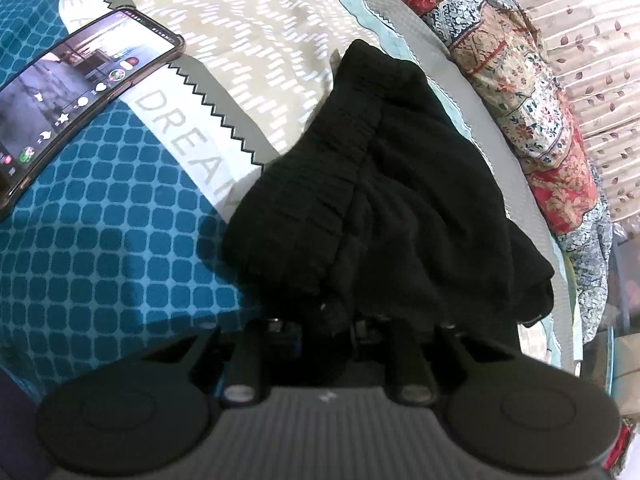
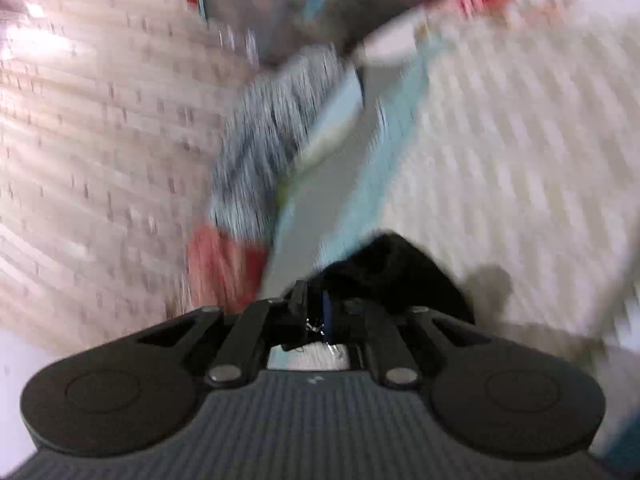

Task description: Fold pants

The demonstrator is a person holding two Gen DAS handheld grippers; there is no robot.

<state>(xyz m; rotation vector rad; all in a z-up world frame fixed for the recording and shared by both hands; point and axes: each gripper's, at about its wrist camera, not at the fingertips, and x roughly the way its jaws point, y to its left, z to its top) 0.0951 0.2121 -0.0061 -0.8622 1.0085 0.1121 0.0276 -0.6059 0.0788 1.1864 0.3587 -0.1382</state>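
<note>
The bed (image 1: 120,216) spreads out ahead of both hand-held grippers. Black pants (image 1: 380,200) lie bunched right in front of the left hand-held gripper (image 1: 332,316), which is clamped on their near edge. The right hand-held gripper (image 2: 316,312) looks nearly closed beside a black corner, grip unclear through blur. Soft, light, floppy stuff, so I'd pinch the ribbed waistband.

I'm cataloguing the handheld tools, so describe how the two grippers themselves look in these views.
Both look alike. The left gripper has a grey ribbed body at the bottom of its view, a large round black disc at each side, and black linkage bars with silvery pivot pins running forward to black fingers. The right gripper matches it, with a blue strip showing on one finger. No cables, sleeves or hands are visible.
</note>
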